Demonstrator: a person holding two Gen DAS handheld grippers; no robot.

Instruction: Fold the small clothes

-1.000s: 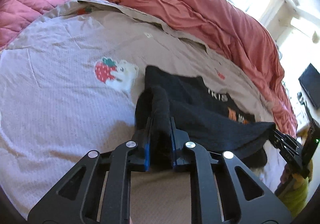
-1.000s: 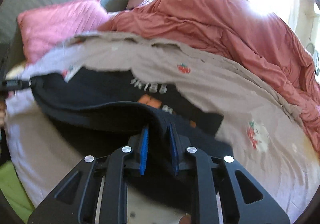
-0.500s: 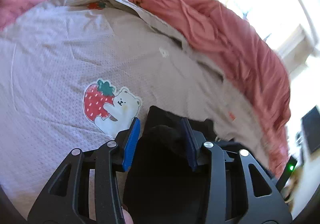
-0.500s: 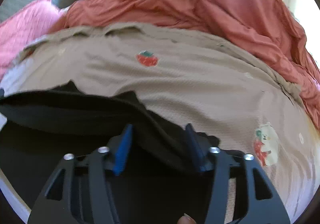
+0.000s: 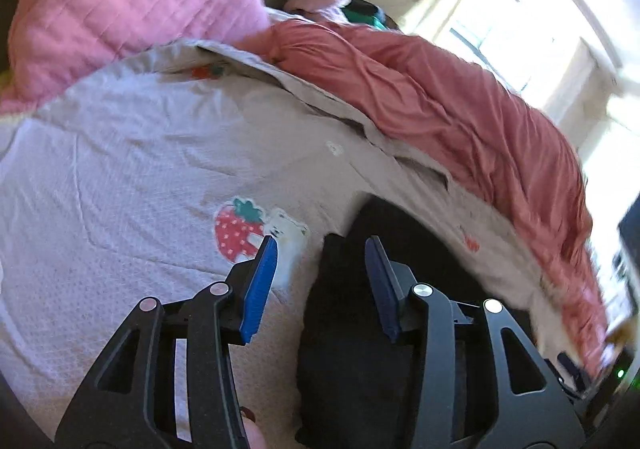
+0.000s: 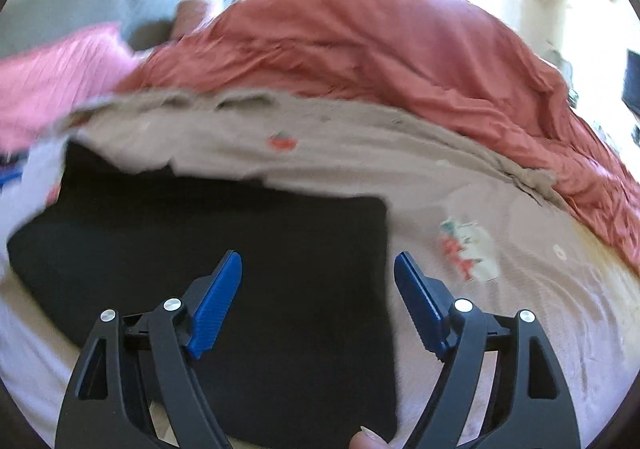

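On the bed (image 5: 120, 185), the black garment (image 6: 248, 249) lay flat on the pale sheet, doubled over into a rough rectangle with a straight right edge and no print showing on its upper face. The left gripper (image 5: 320, 253) hovered over its left end with jaws spread wide and nothing between them; one blue pad sat above the sheet, the other above dark cloth. The right gripper (image 6: 318, 269) hung over the right end, jaws also wide apart and empty, the garment's edge running between them.

By my judgement one fold looked finished, since the cloth lay in a neat slab. Whether a second fold was wanted I couldn't say, though the piece looked long enough to be halved again.

As for writing, none could be read anywhere. The only marks were a strawberry-and-bear patch (image 5: 256, 233) printed on the sheet just left of the garment, and small strawberries further up. A salmon duvet (image 6: 380, 57) was bunched behind
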